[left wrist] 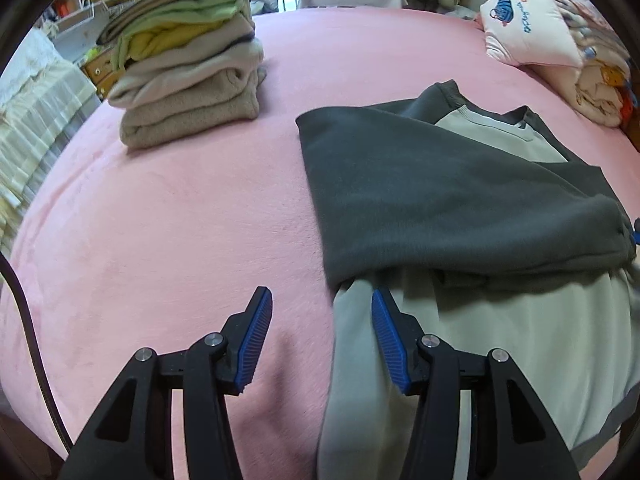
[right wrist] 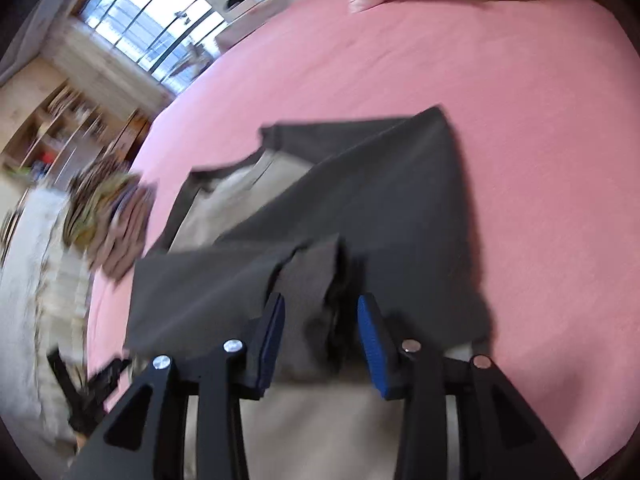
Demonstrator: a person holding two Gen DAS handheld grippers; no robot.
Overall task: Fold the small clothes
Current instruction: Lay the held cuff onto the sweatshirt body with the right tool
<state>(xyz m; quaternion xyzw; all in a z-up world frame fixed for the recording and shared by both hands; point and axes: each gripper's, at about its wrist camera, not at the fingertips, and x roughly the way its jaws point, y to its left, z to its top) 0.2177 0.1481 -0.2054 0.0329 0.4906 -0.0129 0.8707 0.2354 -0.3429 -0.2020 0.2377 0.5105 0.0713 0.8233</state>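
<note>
Midway: a dark grey and pale grey fleece sweatshirt (left wrist: 460, 200) lies sleeve-folded on the pink bed (left wrist: 180, 220); left tongs (left wrist: 322, 332) and right tongs (right wrist: 321, 332) released, poised to regrip the hem.

A home bedroom: pink-sheeted bed (left wrist: 180, 208), pillows (left wrist: 524, 28), folded clothes (left wrist: 188, 68).

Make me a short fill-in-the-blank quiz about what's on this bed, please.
1. The bed cover is ____ in colour.
2. The grey shirt has a dark sleeve folded ____ its light body.
3. The stack of folded clothes sits to the ____ of the shirt in the left camera's view.
4. The pads on the left fingers are ____.

Missing words: pink; across; left; blue
</note>
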